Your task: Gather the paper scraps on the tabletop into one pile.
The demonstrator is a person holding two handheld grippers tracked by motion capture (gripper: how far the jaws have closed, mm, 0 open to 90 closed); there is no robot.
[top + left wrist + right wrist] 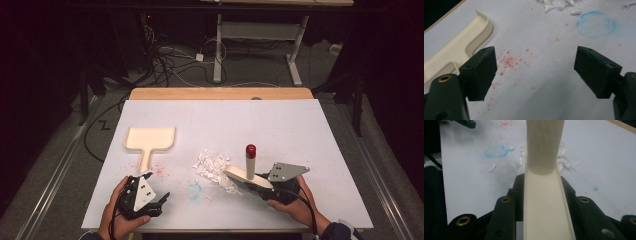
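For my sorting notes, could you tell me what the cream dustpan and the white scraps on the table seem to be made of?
The dustpan looks like moulded plastic: smooth, matte cream, rounded raised rim. The white scraps look like torn paper, thin and ragged, though foam cannot be ruled out.

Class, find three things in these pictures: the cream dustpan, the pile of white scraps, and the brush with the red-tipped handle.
dustpan [150, 138], high view, on the flat pan floor.
white scraps [212, 165], high view, middle of the pile.
brush [250, 162], high view, on the upright handle below its red tip.
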